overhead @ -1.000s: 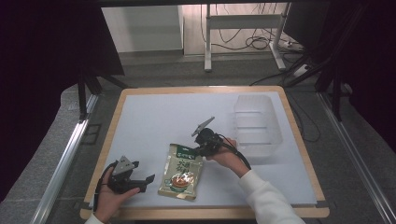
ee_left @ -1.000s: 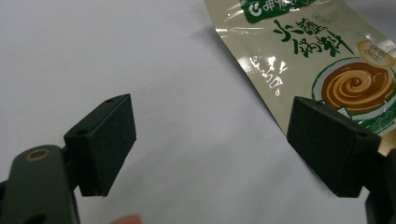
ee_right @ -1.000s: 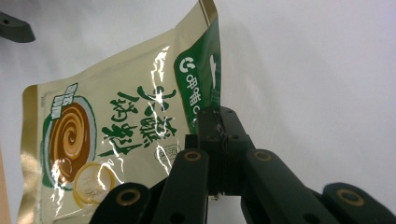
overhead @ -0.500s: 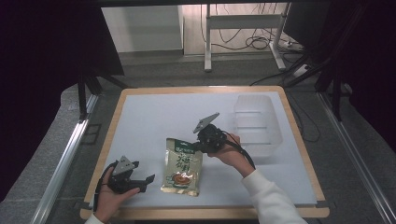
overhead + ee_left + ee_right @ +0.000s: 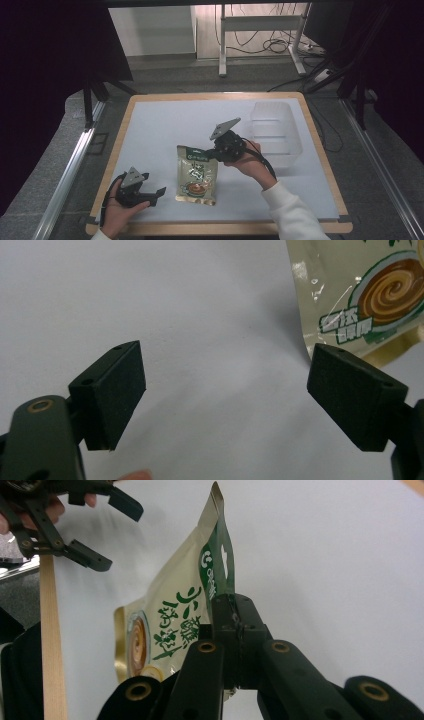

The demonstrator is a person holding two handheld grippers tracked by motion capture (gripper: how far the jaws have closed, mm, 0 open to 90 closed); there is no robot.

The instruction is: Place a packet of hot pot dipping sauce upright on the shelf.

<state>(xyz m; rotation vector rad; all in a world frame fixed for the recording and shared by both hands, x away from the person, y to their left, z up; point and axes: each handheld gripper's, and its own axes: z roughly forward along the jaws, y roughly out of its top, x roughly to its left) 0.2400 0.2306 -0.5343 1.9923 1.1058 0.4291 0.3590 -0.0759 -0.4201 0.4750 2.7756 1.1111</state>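
Bench [image 5: 165,125], white-topped with a pale wooden rim, takes up the middle of the high view, with grey floor and dark curtains around it. Toward its far right corner sits a clear plastic bin [image 5: 274,131], lying well apart from the left hand and just beyond the right one.

Next in size is the pouch [image 5: 196,175], a flat beige and green packet printed with a swirl of brown drink. It lies near the middle of the bench, its bottom edge toward the near side, and its green top edge is lifted off the surface. In the right gripper view the pouch [image 5: 175,615] hangs tilted from that top edge, and the white bench top shows behind it.

The right hand-held gripper [image 5: 216,151] is pressed together on the pouch's top edge at its right corner; in its own view the two black jaws meet around the green strip [image 5: 226,614]. A white sleeve leads back from that hand to the near right edge.

The left hand-held gripper [image 5: 154,194] rests at the near left of the bench, just left of the pouch's bottom corner and not touching it. Its jaws stand spread wide; in the left gripper view [image 5: 227,390] bare white surface lies between the pads, with the pouch's printed corner [image 5: 360,295] beyond the right one.
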